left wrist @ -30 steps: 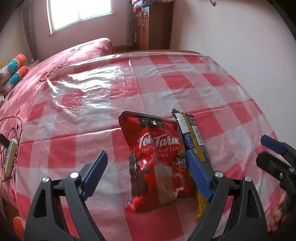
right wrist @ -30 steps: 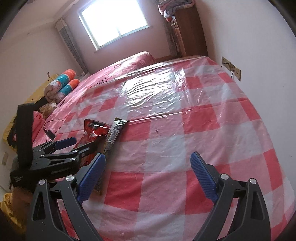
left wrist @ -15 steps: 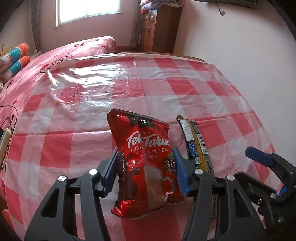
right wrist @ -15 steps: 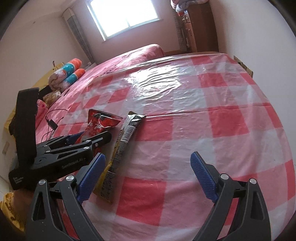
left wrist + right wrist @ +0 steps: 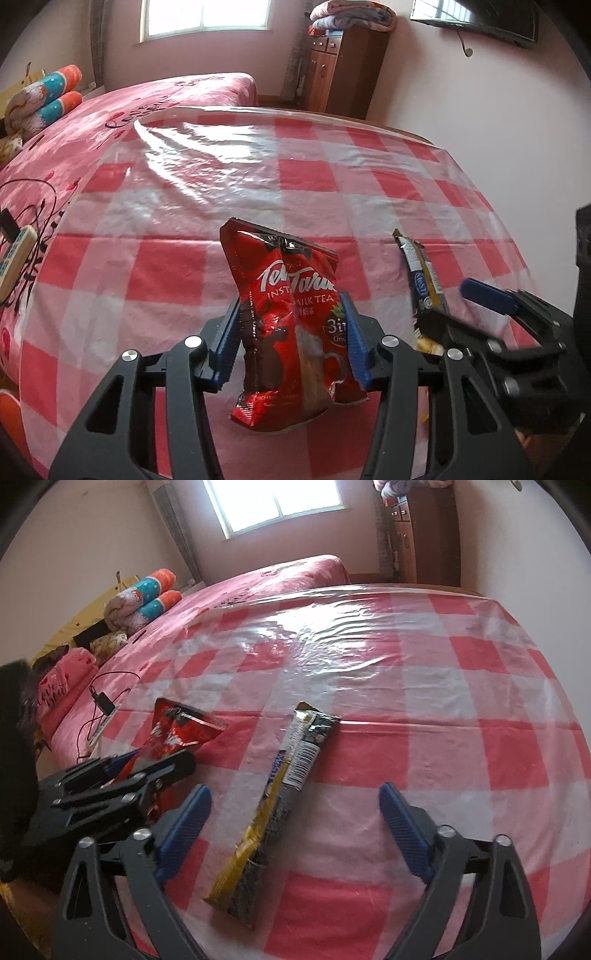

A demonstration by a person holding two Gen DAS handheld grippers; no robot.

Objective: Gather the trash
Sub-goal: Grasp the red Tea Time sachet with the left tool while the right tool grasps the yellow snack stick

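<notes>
red tea packet (image 5: 291, 325) now pinched in left gripper (image 5: 291, 341) fingers, lifted, right gripper (image 5: 295, 830) fingers spread over yellow sachet (image 5: 280, 797)

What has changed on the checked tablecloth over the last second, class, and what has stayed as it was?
The left hand-held gripper closed from wide open onto the red foil milk-tea packet and lifted it upright. The right hand-held gripper moved towards the long yellow-and-black sachet, which now lies between its open fingers. The sachet itself stayed flat on the red-and-white checked plastic tablecloth.
</notes>
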